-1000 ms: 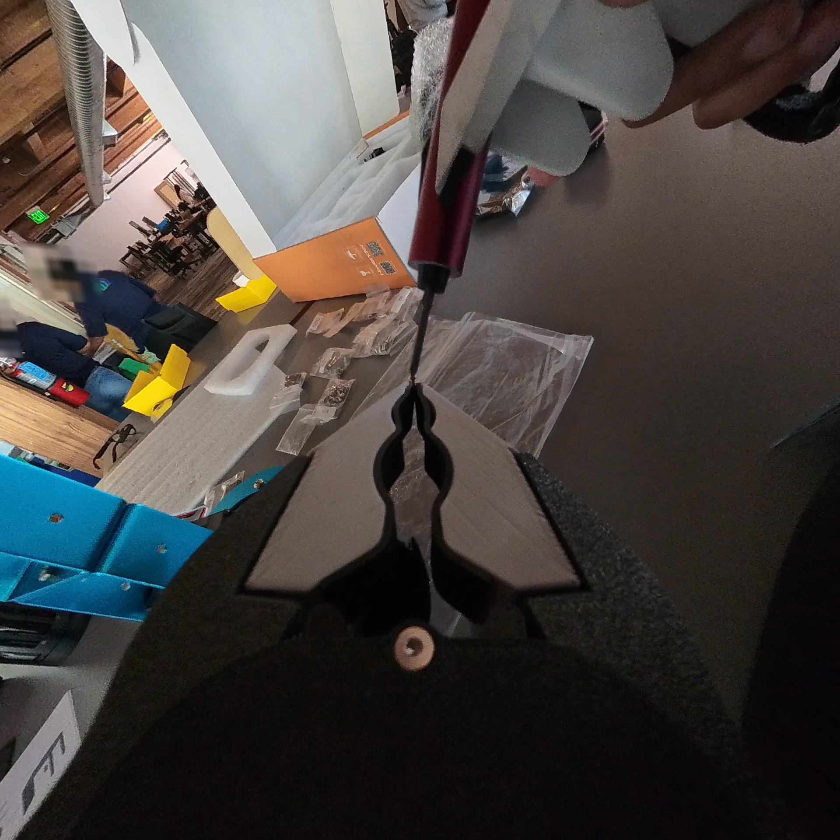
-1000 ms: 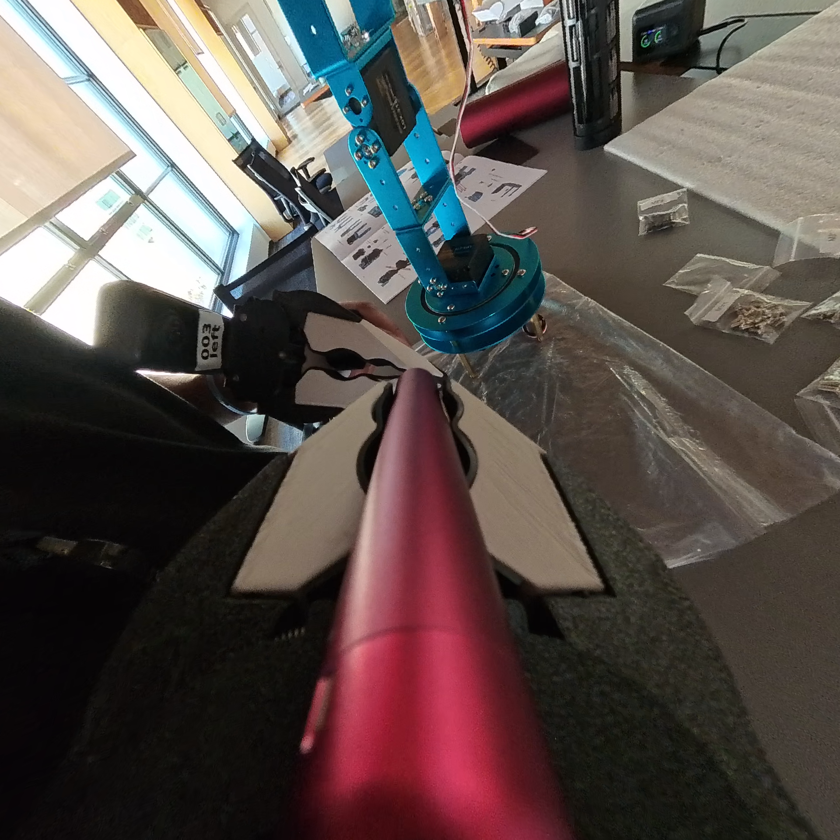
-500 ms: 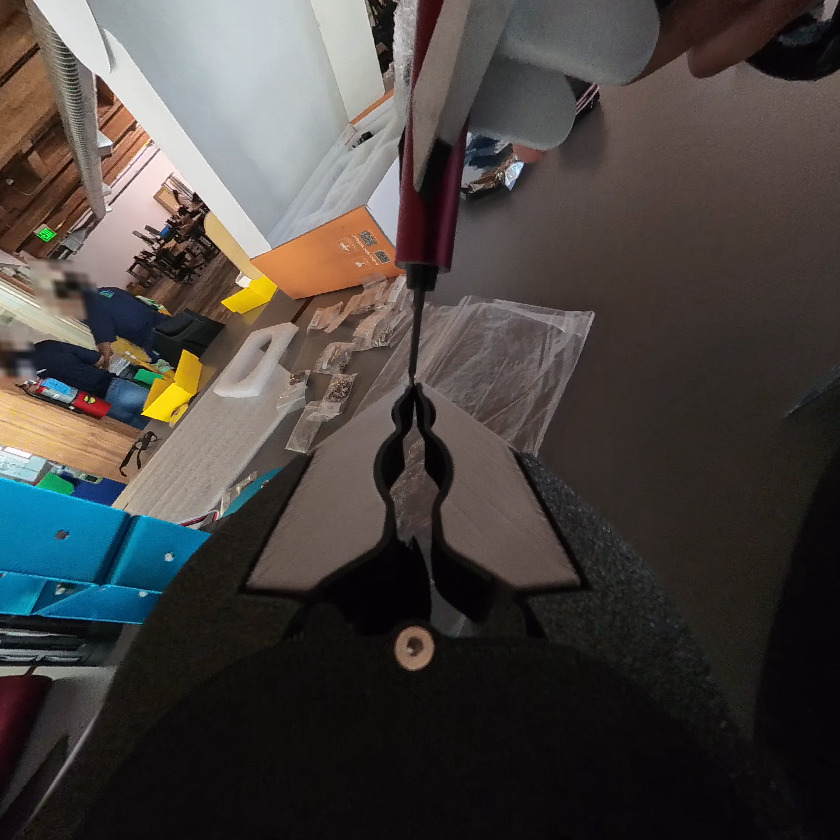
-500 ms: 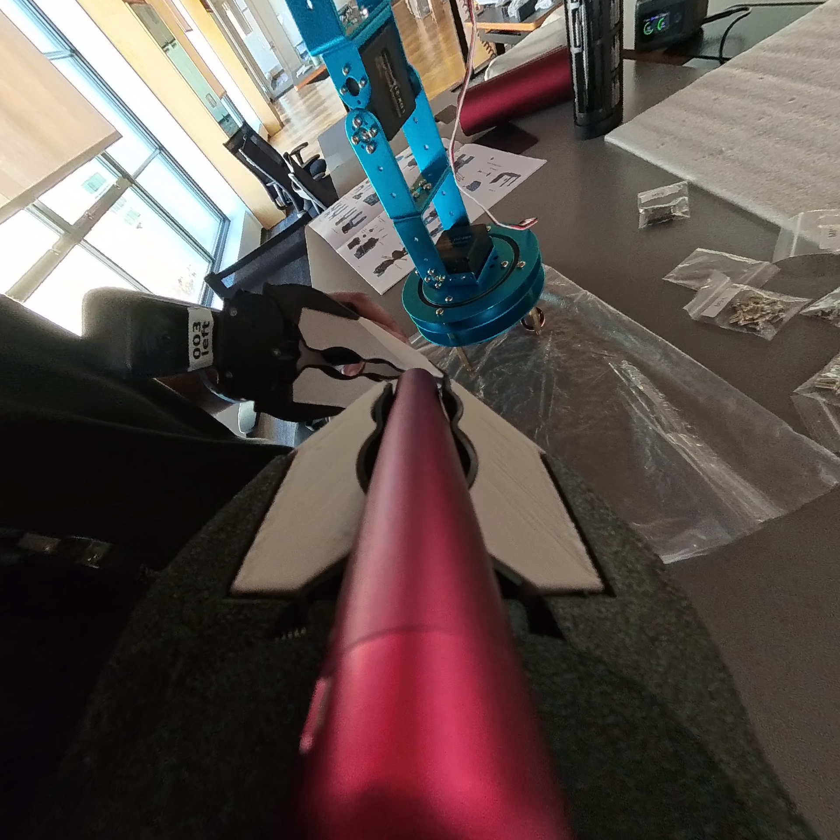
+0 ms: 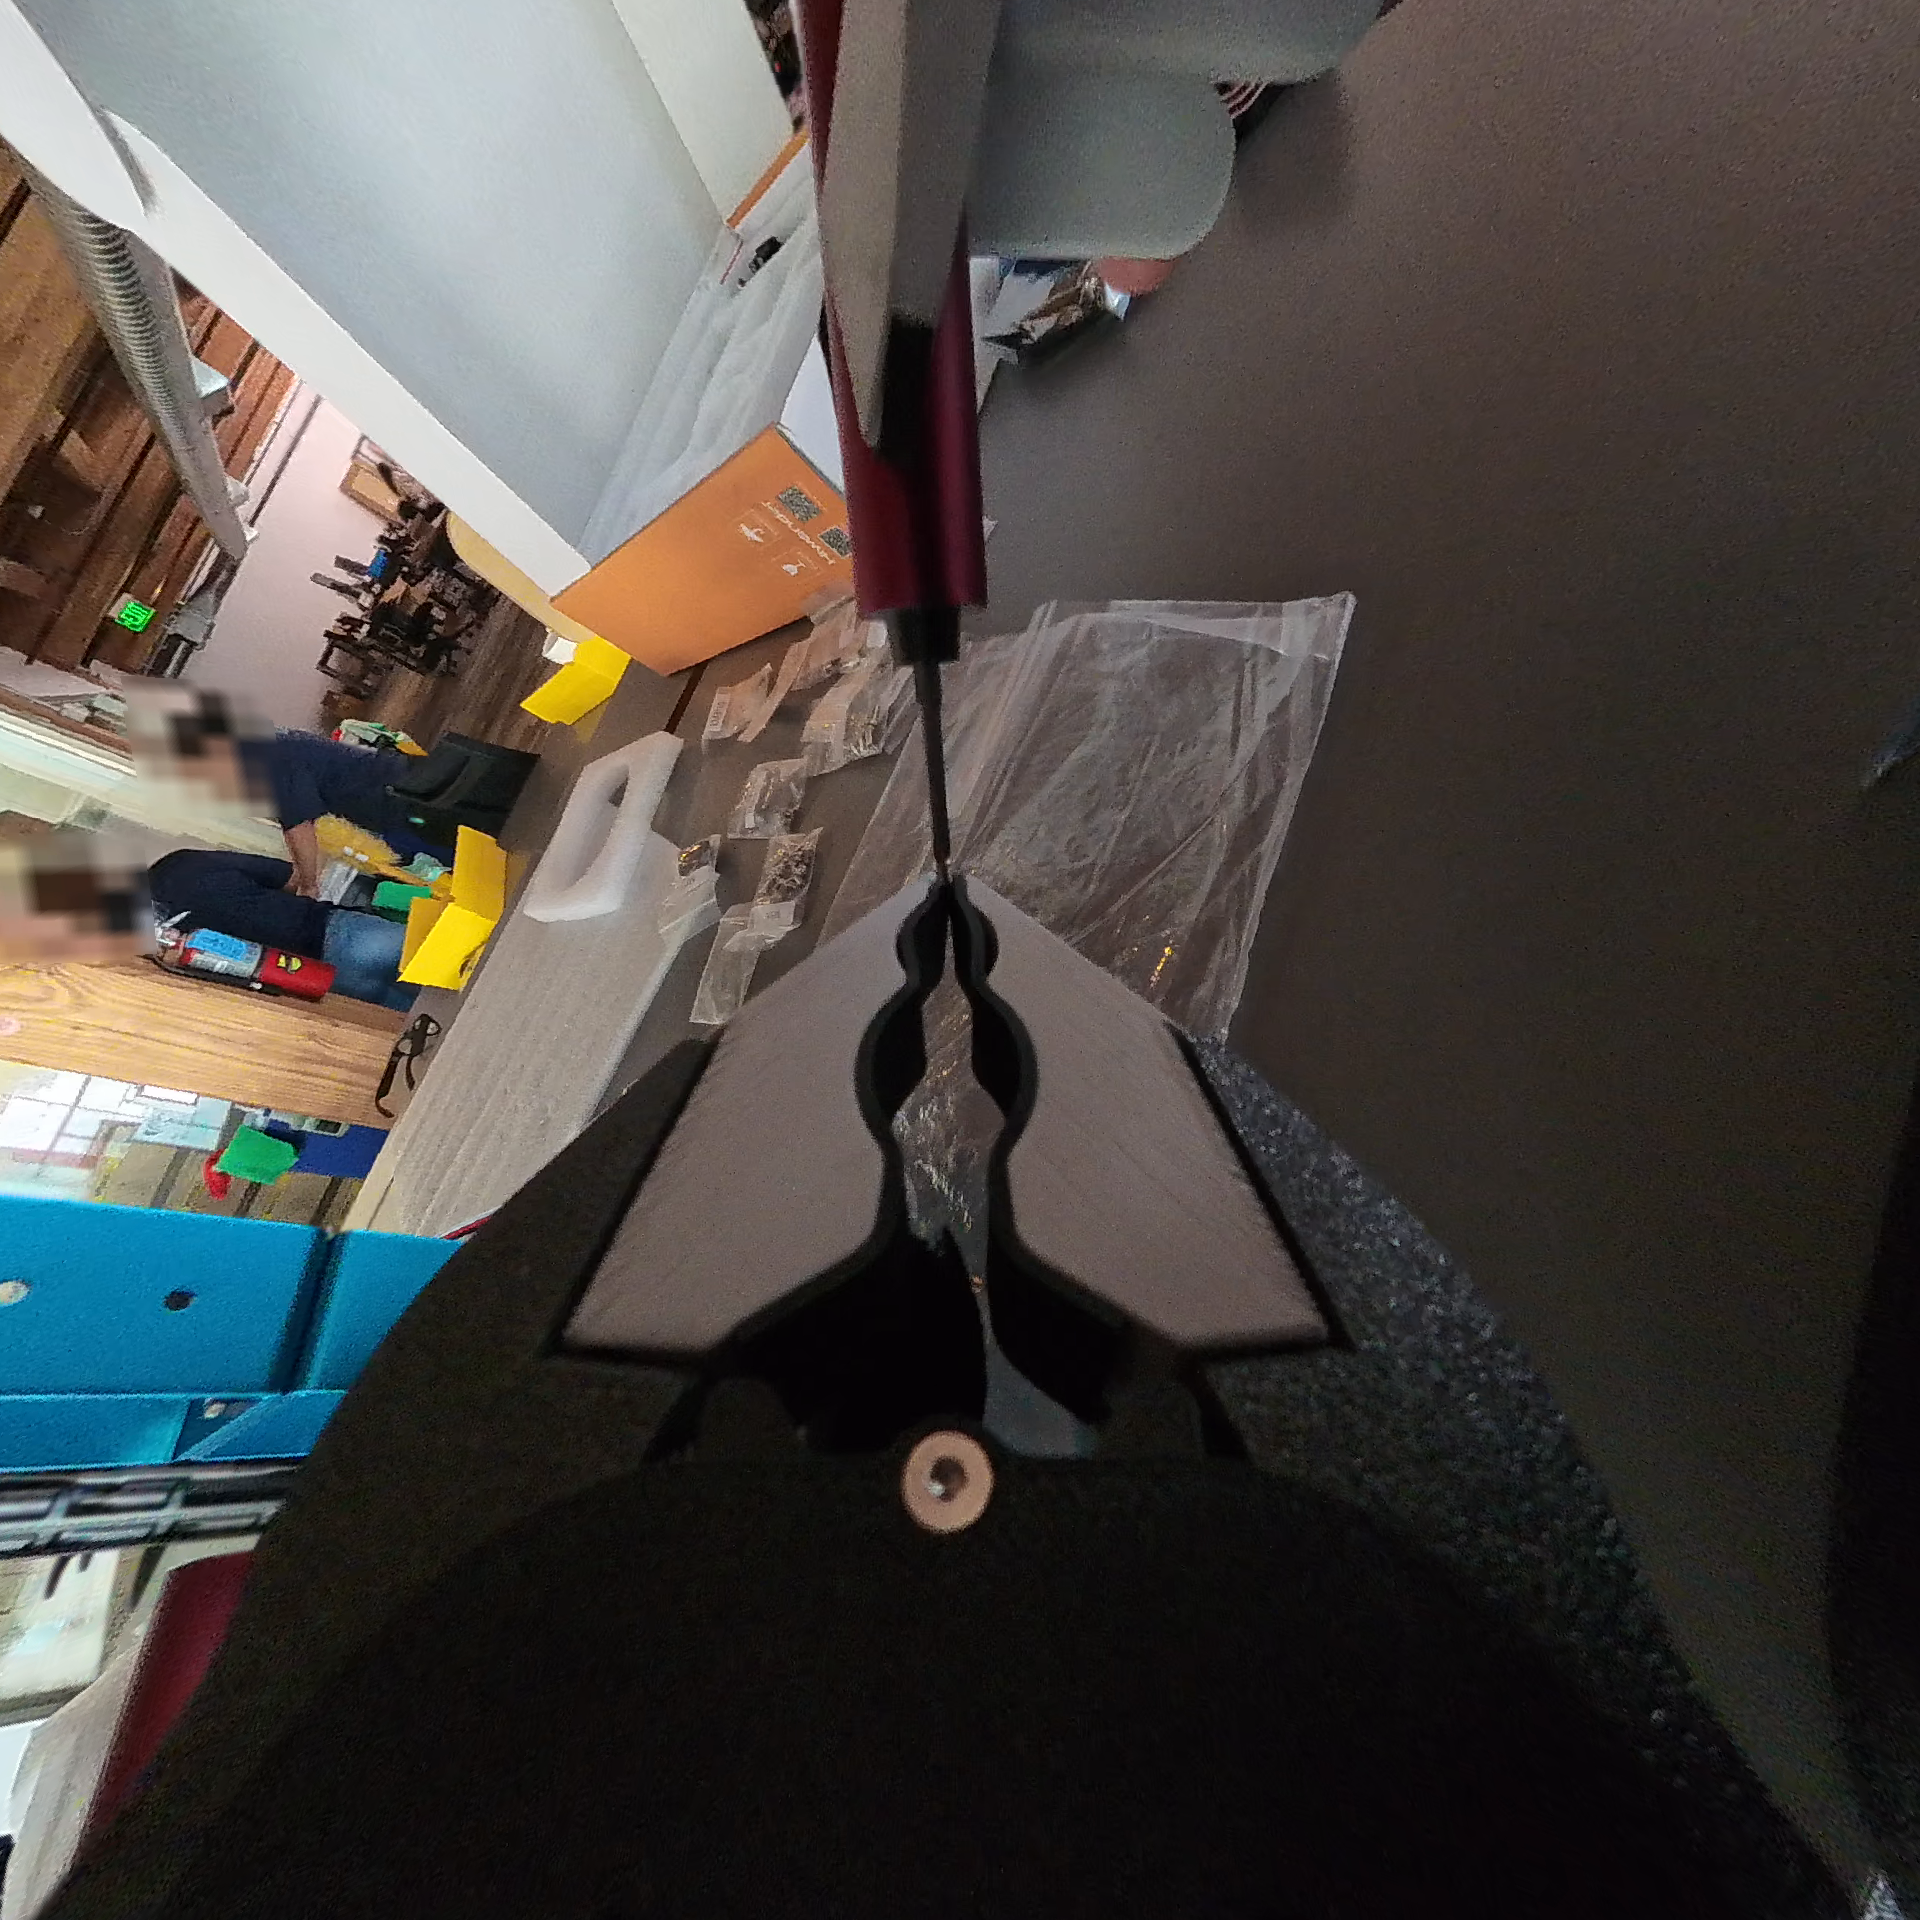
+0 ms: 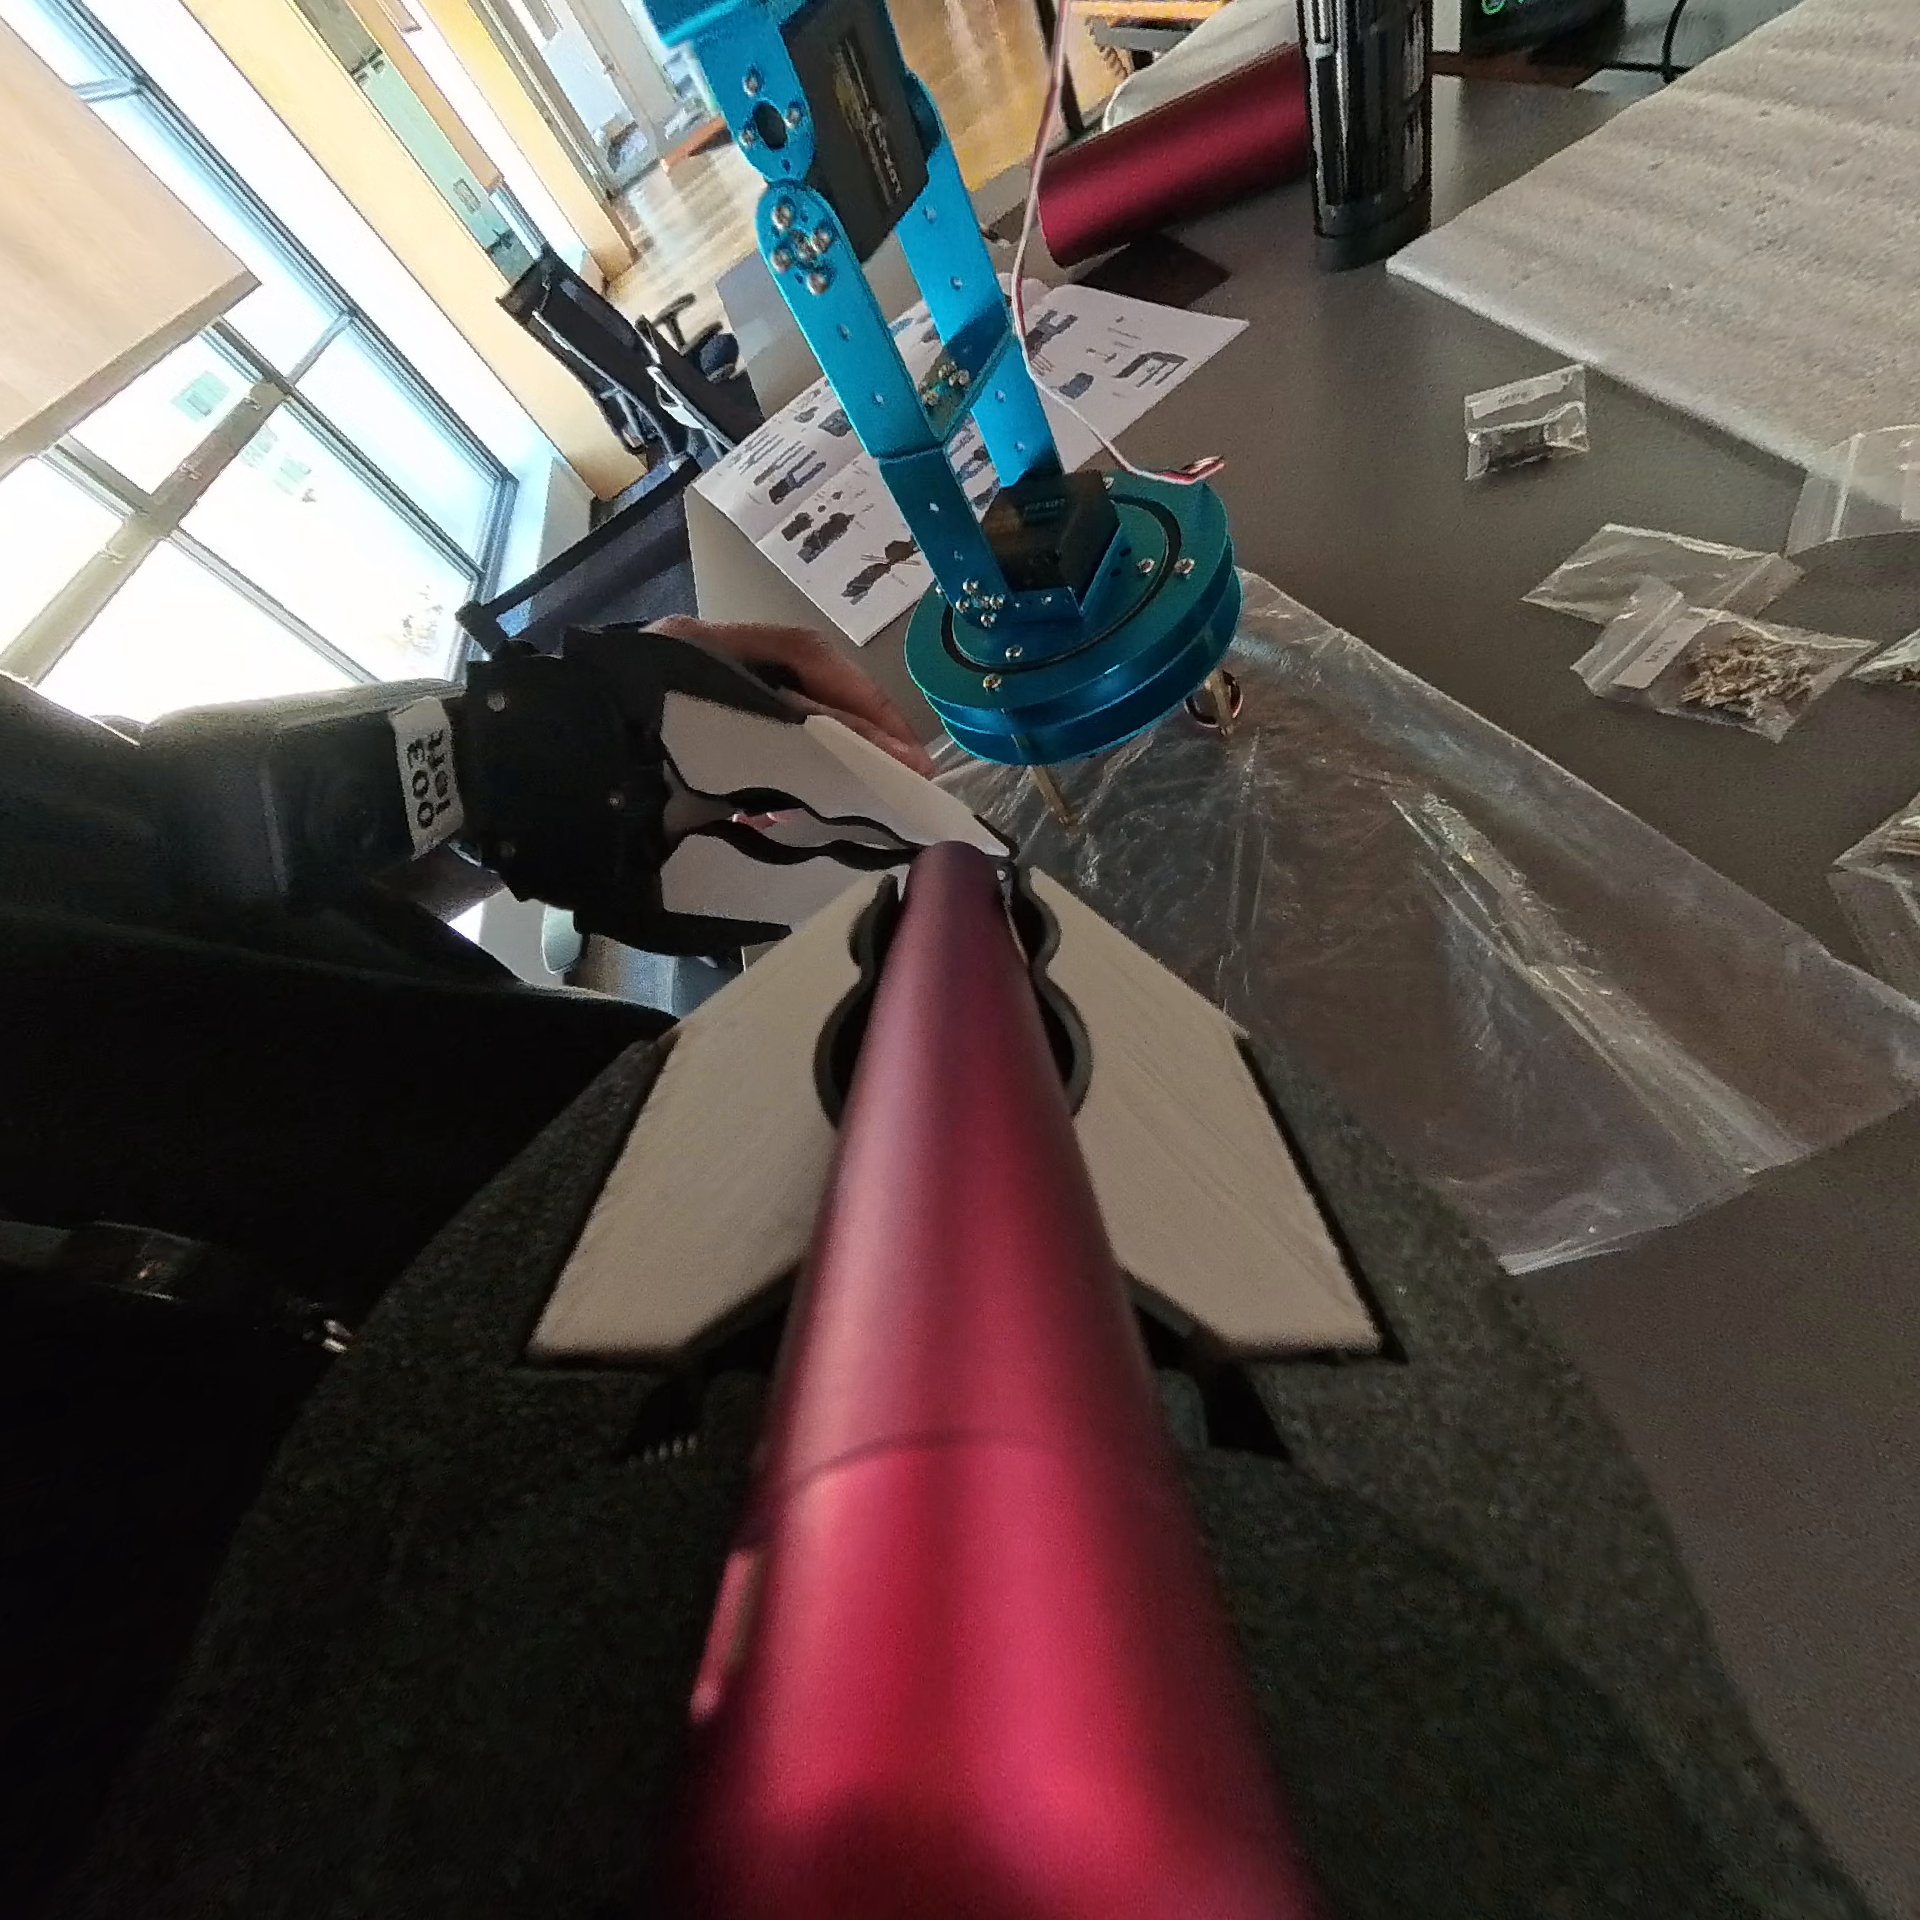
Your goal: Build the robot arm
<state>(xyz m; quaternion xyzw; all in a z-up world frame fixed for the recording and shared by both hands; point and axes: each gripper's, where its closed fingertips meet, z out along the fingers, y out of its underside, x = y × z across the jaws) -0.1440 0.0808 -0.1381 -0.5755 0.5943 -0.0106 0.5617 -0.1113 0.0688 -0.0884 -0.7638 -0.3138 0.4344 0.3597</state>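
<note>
R gripper [image 6: 951, 883] is clenched on a dark-red screwdriver [image 6: 966, 1299], handle running back along its fingers [image 6: 1174, 1132] toward the camera. In the left wrist view that driver [image 5: 920, 488] hangs tip-down, its thin black bit [image 5: 938, 769] meeting the L gripper [image 5: 948, 888] right at the tips. L gripper's fingers [image 5: 748, 1132] are pressed together at the tips; can't tell if anything tiny is pinched there. Seen from the right wrist view, the L gripper [image 6: 935, 831] comes in level from the side, a hand [image 6: 821, 675] behind it.

Both sit over a clear plastic bag [image 6: 1455, 935] lying flat on the dark table [image 6: 1714, 1403]. Just beyond, a blue servo arm w/ round base [image 6: 1070, 634] stands on the bag's far edge. Small bags of screws [image 6: 1714, 665] lie beside it, an instruction sheet [image 6: 987, 436] behind, toward the table's far edge. White foam sheet [image 6: 1683, 208] at the far corner.
</note>
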